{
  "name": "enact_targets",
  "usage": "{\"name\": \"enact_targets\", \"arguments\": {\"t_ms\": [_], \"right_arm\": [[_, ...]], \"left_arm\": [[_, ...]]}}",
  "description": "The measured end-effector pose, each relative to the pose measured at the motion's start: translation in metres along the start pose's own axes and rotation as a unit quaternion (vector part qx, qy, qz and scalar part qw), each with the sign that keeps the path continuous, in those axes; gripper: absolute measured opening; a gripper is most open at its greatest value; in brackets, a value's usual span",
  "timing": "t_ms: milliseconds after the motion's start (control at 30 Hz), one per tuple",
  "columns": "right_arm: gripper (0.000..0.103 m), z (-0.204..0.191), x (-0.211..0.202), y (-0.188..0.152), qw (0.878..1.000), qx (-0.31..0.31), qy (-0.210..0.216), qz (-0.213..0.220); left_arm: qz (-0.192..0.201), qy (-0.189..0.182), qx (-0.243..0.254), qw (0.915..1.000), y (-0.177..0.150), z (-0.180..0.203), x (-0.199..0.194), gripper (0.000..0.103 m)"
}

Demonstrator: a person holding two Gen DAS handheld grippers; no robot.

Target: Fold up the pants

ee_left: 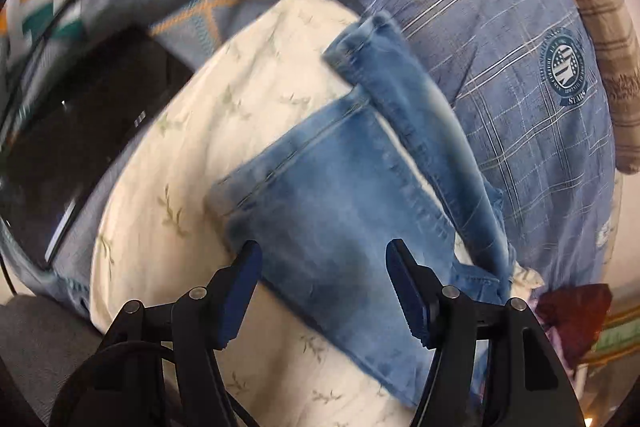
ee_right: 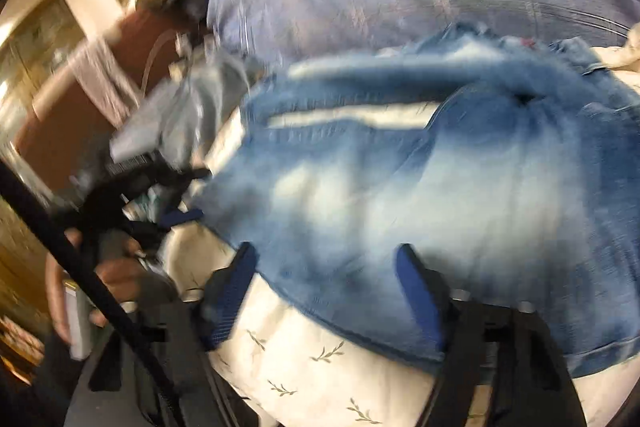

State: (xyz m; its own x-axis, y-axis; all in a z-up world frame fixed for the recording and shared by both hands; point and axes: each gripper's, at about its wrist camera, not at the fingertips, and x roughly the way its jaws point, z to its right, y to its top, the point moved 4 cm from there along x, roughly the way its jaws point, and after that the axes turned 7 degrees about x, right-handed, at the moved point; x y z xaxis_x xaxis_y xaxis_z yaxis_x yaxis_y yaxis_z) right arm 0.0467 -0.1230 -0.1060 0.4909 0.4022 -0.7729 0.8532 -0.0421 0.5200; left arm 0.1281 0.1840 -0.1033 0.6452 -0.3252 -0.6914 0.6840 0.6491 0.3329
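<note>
Denim jeans (ee_left: pixel 344 195) partly folded on leaf-print bedsheet (ee_left: pixel 192 163), legs doubled but final fold outstanding; left tongs (ee_left: pixel 322 263) and right tongs (ee_right: pixel 324 267) both spread, pinching nothing, poised over denim.

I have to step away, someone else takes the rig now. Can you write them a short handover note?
Left hand-held gripper: open, empty, over the folded faded blue denim pants.
Right hand-held gripper: open, nothing visibly gripped, over the pants' wide end.
The pants lie on the cream leaf-print sheet, one narrow leg strip sticking out from the folded part.
Done: at least one fold.
Left: tuck in that strip, finish folding.
</note>
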Motion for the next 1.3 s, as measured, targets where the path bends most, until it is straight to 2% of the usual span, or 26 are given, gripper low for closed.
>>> {"name": "enact_targets", "arguments": {"t_ms": [67,167,233,300,400,433,467,500,533,600,633,667,733,833,900,967,1033,1100,1133,1233,1300], "right_arm": [[0.057,-0.011,0.012,-0.009,0.999,-0.03,-0.013,-0.016],[0.058,-0.027,0.017,-0.016,0.997,-0.07,-0.03,-0.007],[0.058,-0.036,0.023,-0.022,0.995,-0.094,-0.035,-0.009],[0.058,-0.043,0.034,-0.023,0.993,-0.114,-0.038,-0.014],[0.056,-0.047,0.049,-0.033,0.987,-0.144,-0.063,-0.025],[0.05,-0.047,0.054,-0.034,0.986,-0.151,-0.073,-0.026],[0.048,-0.047,0.058,-0.035,0.984,-0.156,-0.08,-0.027],[0.047,-0.048,0.06,-0.037,0.982,-0.166,-0.087,-0.02],[0.043,-0.049,0.06,-0.039,0.98,-0.176,-0.096,-0.014],[0.033,-0.052,0.061,-0.042,0.975,-0.192,-0.113,-0.008],[0.019,-0.054,0.059,-0.043,0.974,-0.196,-0.111,-0.007],[0.013,-0.056,0.058,-0.042,0.975,-0.194,-0.112,-0.005],[0.011,-0.059,0.048,-0.038,0.978,-0.184,-0.098,0.002],[0.011,-0.073,0.023,-0.034,0.982,-0.182,-0.047,0.008],[0.012,-0.076,0.023,-0.037,0.983,-0.18,-0.033,0.0],[0.014,-0.069,0.042,-0.043,0.984,-0.169,-0.038,-0.029],[0.021,-0.055,0.058,-0.047,0.989,-0.13,-0.027,-0.07],[0.027,-0.049,0.048,-0.04,0.993,-0.092,0.001,-0.068],[0.035,-0.049,0.036,-0.033,0.995,-0.076,0.023,-0.057],[0.074,-0.041,-0.004,-0.008,0.997,-0.028,0.066,-0.003],[0.077,-0.032,-0.025,0.004,0.997,-0.01,0.069,0.035]], "left_arm": [[-0.011,-0.008,-0.008,0.9999,0.0,-0.004,0.0,0.061],[-0.006,-0.009,-0.014,0.9999,-0.001,-0.014,-0.009,0.056],[0.007,0.0,-0.02,0.9998,0.0,-0.02,-0.008,0.057],[0.004,-0.003,-0.012,0.9999,-0.002,-0.018,-0.009,0.059],[-0.012,0.029,-0.006,0.9995,-0.003,-0.017,0.005,0.055],[-0.008,0.034,-0.006,0.9994,0.001,-0.016,0.01,0.055],[0.003,0.042,0.0,0.9991,0.005,-0.011,0.011,0.05],[0.011,0.055,0.011,0.9983,0.008,-0.007,0.012,0.029],[0.014,0.073,0.021,0.997,0.01,-0.006,0.015,0.018],[0.02,0.075,0.009,0.9969,0.008,-0.009,0.014,0.008],[0.026,0.069,0.005,0.9973,0.008,-0.009,0.01,0.006],[0.037,0.055,0.003,0.9978,0.006,-0.007,0.001,0.005],[0.08,0.03,0.016,0.9962,0.001,-0.003,-0.029,0.005],[0.11,0.076,0.024,0.9908,-0.019,-0.008,-0.06,0.005],[0.105,0.099,0.017,0.9893,-0.025,-0.018,-0.057,0.006],[0.08,0.103,0.017,0.9913,-0.026,-0.014,-0.047,0.008],[0.087,0.105,0.035,0.9901,-0.027,-0.007,-0.051,0.015],[0.113,0.107,0.061,0.986,-0.03,0.004,-0.062,0.035],[0.137,0.101,0.068,0.9832,-0.032,0.01,-0.072,0.037],[0.176,0.082,0.083,0.9773,-0.035,0.025,-0.095,0.045],[0.166,0.078,0.102,0.9778,-0.042,0.042,-0.104,0.053]]}}
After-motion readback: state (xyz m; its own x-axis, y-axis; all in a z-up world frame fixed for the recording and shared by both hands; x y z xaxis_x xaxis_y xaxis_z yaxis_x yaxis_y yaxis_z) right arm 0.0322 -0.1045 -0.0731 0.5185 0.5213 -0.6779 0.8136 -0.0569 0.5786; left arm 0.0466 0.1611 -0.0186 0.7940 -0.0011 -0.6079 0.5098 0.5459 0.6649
